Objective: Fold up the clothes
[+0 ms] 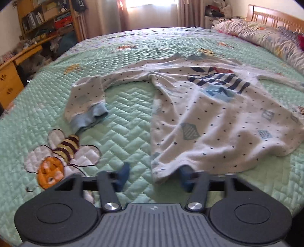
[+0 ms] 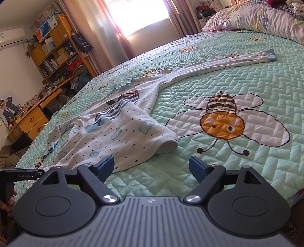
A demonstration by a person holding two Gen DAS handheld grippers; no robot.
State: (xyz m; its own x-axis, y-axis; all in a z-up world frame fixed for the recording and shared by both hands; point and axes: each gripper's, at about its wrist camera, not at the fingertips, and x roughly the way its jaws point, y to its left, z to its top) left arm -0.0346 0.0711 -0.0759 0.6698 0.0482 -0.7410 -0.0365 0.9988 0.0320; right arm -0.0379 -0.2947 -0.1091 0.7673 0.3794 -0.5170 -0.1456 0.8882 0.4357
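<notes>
A white long-sleeved top [image 1: 209, 117] with small dark stars, blue patches and a striped print lies spread on the green quilted bedspread [image 1: 123, 114]. One sleeve with a light blue cuff [image 1: 89, 117] bends to the left. My left gripper [image 1: 154, 177] is open at the top's near hem corner, its blue fingers [image 1: 123, 175] on either side of the cloth edge. In the right wrist view the same top [image 2: 117, 131] lies left of centre with a rolled hem and a long sleeve [image 2: 218, 63] stretched to the right. My right gripper [image 2: 152, 168] is open over bare quilt beside the hem.
Bee appliqués [image 1: 58, 155] [image 2: 224, 117] are sewn on the bedspread. Pillows [image 1: 266, 38] and a wooden headboard [image 1: 275, 18] stand at the right. A wooden desk and shelves [image 2: 49, 57] line the left wall beyond the bed. A hand [image 2: 8, 197] holds the other gripper at the left edge.
</notes>
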